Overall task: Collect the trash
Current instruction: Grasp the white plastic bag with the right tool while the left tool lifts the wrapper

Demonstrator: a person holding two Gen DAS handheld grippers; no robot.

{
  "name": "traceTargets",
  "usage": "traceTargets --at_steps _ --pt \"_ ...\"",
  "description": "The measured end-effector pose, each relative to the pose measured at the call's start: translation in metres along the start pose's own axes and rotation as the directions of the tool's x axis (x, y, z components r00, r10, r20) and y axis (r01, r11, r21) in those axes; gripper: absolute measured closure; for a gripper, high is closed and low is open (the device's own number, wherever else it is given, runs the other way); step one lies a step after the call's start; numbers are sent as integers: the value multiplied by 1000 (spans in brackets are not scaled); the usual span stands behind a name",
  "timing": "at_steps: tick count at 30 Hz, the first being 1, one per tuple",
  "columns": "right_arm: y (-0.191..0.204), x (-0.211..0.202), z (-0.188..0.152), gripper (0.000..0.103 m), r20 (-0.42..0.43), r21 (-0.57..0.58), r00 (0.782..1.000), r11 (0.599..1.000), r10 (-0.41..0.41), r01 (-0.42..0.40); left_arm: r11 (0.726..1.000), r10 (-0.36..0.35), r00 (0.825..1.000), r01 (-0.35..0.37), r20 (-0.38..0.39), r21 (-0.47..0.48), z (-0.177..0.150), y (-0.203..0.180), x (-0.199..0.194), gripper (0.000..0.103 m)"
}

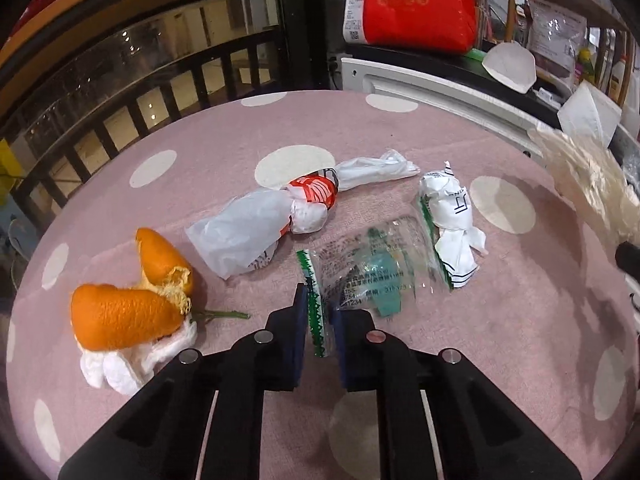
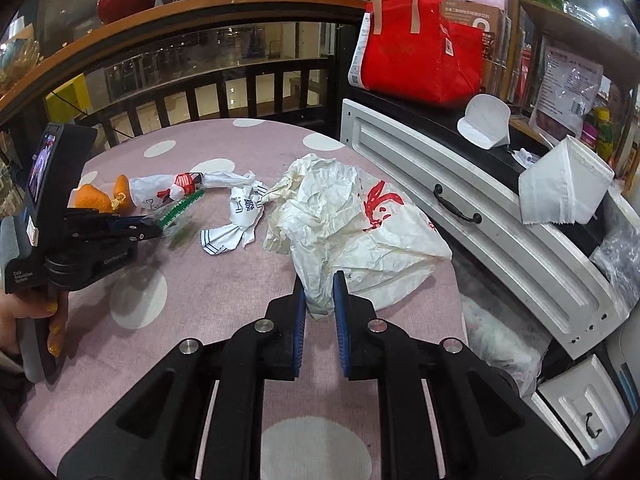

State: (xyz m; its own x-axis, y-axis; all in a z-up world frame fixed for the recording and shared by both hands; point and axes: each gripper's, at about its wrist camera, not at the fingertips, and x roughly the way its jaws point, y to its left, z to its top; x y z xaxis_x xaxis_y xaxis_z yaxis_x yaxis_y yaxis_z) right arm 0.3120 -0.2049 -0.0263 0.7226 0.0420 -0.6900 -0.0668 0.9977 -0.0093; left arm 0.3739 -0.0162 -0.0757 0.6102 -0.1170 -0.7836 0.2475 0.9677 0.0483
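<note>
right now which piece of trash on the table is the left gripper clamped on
The clear wrapper with the green zigzag edge: the left gripper pinches that edge. The orange peel, knotted plastic bag and crumpled white wrapper lie untouched.

The left gripper (image 1: 318,314) is matte black plastic: two broad angled arms, each studded with round silver screw heads, ending in fingers faced with dark blue ribbed pads (image 1: 301,320). The right gripper (image 2: 319,300) is built the same, its blue pads (image 2: 341,312) brighter. At the left edge of the right wrist view the left unit's grey handle carries a small lit screen and white lettering, apparently "Data Acquisition System". The hand (image 2: 38,320) on it wears glittery yellow nail polish.
</note>
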Motion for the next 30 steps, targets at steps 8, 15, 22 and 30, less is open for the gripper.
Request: traceTargets --at_steps 8,15,22,30 --pt "-2 -34 -20 89 30 -3 999 1000 11 -11 998 -17 999 20 47 -62 -22 -1 -37 91" --pt "2 -65 -41 89 51 -14 998 999 43 -43 999 18 994 -14 105 -40 -47 -11 -79 91" --pt "-1 -98 -61 89 72 -7 996 999 54 -54 999 -21 987 26 157 -30 -68 -30 -117 91" --pt "-19 -127 -85 89 77 15 996 999 40 -41 996 -91 980 90 179 12 -92 -68 -142 91"
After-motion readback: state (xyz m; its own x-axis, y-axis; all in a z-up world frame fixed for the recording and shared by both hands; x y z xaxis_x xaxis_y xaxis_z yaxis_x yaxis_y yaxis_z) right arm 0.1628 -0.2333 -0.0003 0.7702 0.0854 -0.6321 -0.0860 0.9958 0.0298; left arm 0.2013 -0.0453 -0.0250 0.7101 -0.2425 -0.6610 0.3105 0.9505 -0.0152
